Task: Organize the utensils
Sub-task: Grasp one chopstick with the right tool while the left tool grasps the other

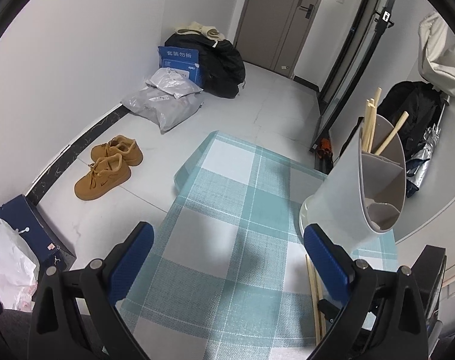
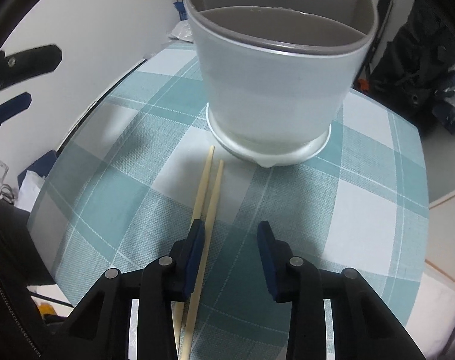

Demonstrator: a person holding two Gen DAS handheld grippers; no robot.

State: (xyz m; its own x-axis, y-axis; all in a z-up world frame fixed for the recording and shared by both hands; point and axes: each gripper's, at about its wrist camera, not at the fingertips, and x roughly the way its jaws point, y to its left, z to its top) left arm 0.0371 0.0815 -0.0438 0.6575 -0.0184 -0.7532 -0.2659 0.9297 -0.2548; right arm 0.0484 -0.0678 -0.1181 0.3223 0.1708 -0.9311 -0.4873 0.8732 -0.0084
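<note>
A white utensil holder (image 2: 275,90) with grey inner dividers stands on the checked teal tablecloth (image 2: 287,216). In the left wrist view the holder (image 1: 344,198) holds several wooden chopsticks (image 1: 371,123) in its far compartment. Two loose chopsticks (image 2: 209,192) lie side by side on the cloth in front of the holder. My right gripper (image 2: 231,237) is open just above them; one chopstick runs between its fingers, the other passes under the left finger. My left gripper (image 1: 227,240) is open and empty over the cloth, left of the holder. The loose chopsticks (image 1: 314,300) show by its right finger.
The table stands in a room corner. On the floor lie tan shoes (image 1: 110,165), plastic parcels (image 1: 164,102), a blue box (image 1: 180,63) and a black bag (image 1: 221,66). A blue carton with a white bag (image 1: 11,258) stands at the left. A black backpack (image 1: 413,111) stands behind the holder.
</note>
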